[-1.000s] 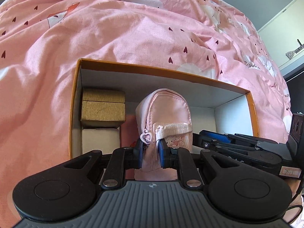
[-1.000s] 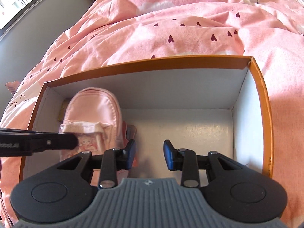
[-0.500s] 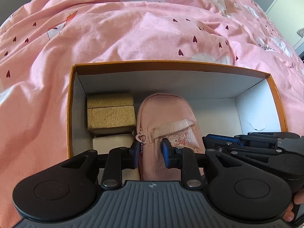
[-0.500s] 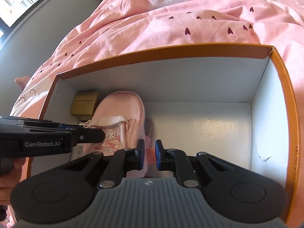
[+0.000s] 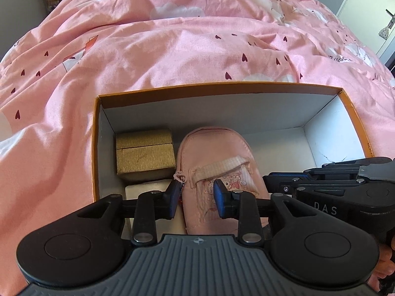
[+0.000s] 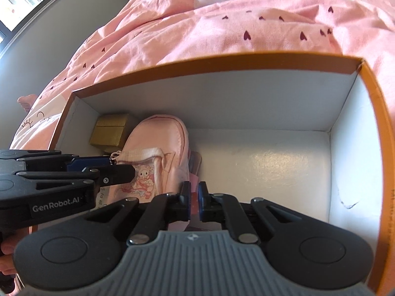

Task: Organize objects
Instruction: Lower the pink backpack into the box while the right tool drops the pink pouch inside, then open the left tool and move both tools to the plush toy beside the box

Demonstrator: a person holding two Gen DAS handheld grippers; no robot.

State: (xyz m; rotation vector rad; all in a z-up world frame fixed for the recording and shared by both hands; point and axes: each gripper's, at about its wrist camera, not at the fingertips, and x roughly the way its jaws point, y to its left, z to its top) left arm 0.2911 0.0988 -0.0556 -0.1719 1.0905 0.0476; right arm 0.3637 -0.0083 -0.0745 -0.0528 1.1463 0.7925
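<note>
The left tongs (image 5: 195,198) have just been opening: their blue pads now stand apart on either side of the small pink fabric backpack-shaped pouch (image 5: 217,170), and they no longer press on it, while half a second earlier they stood closer around its near end. The pouch now lies on the floor of the orange-rimmed cardboard box with white inside (image 5: 222,87), directly in front of these tongs, and its zipper charm hangs next to the left pad. I judge that this is the release: the pouch is put in its place. The right tongs (image 6: 194,201) are closed; a thin pinkish thing (image 6: 194,203) shows in the narrow gap between their pads, but I cannot tell what it is, or if it is really held. One second ago these tongs were open. Left of the pouch, touching or almost touching it, sits a gold textured paper box (image 5: 144,154), and nearer to the left tongs there is a pale cream box (image 5: 148,188). Ahead of the right tongs, the box floor is bare. All around the box lies the pink bed cover with small dark hearts (image 5: 172,49). It seems that room remains for more things.
</note>
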